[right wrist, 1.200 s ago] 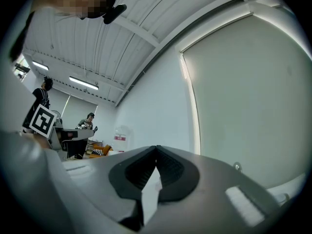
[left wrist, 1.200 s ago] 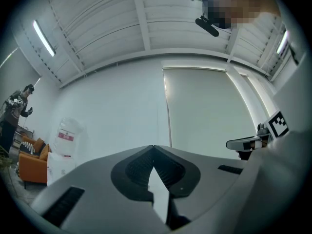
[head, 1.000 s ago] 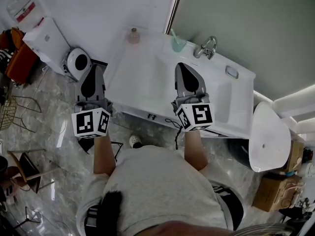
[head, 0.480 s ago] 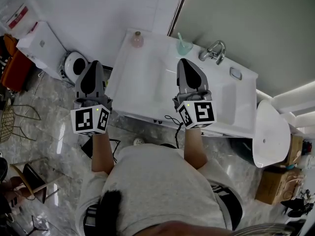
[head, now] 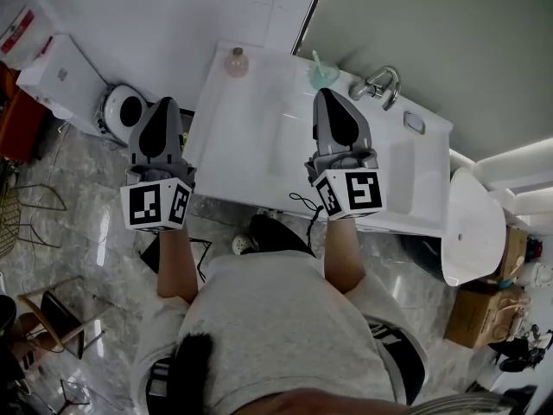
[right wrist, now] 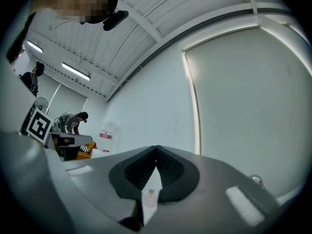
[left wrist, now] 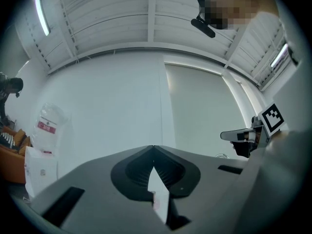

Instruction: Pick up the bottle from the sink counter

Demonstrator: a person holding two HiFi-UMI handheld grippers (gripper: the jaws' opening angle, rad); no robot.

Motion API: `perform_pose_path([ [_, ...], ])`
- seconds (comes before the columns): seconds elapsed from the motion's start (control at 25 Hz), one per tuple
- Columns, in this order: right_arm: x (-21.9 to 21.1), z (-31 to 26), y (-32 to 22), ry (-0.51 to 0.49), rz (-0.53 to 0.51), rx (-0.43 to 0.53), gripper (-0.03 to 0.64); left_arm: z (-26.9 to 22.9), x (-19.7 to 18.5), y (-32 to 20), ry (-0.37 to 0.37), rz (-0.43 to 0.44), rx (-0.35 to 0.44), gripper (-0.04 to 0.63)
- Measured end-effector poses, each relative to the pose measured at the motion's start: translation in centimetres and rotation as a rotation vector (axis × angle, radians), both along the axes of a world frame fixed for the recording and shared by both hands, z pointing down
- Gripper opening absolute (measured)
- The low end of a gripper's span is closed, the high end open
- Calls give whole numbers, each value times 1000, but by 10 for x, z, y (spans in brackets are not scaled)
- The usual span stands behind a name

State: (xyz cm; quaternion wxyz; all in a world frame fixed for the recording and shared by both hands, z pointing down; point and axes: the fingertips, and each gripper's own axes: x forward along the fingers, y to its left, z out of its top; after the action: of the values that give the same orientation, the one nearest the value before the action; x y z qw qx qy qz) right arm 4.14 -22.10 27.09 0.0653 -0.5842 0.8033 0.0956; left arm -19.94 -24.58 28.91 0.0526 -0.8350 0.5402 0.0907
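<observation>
A small pinkish bottle stands upright at the far left corner of the white sink counter. My left gripper is shut and empty, hovering over the floor just left of the counter, well short of the bottle. My right gripper is also shut with nothing in it, above the sink basin, right of the bottle. In the right gripper view the bottle shows small and far off through the thin slit between the jaws. The left gripper view looks past its closed jaws at the white wall.
A pale green cup with a toothbrush, a chrome faucet and a soap dish line the counter's back edge. A round white bin stands left of the counter. A white basin sits at the right. A mirror panel rises behind.
Both grippers have edged forward toward the wall, the right one further over the basin. A dark shoe has come into view under the counter's front edge. Neither gripper's jaws have moved.
</observation>
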Motion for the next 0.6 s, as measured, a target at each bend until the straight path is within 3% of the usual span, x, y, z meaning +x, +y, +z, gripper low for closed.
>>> perform_pose_path([
  [0.6,5,-19,-94,28,-97,30,11,-10,20,-72,-16,-30,5,8],
])
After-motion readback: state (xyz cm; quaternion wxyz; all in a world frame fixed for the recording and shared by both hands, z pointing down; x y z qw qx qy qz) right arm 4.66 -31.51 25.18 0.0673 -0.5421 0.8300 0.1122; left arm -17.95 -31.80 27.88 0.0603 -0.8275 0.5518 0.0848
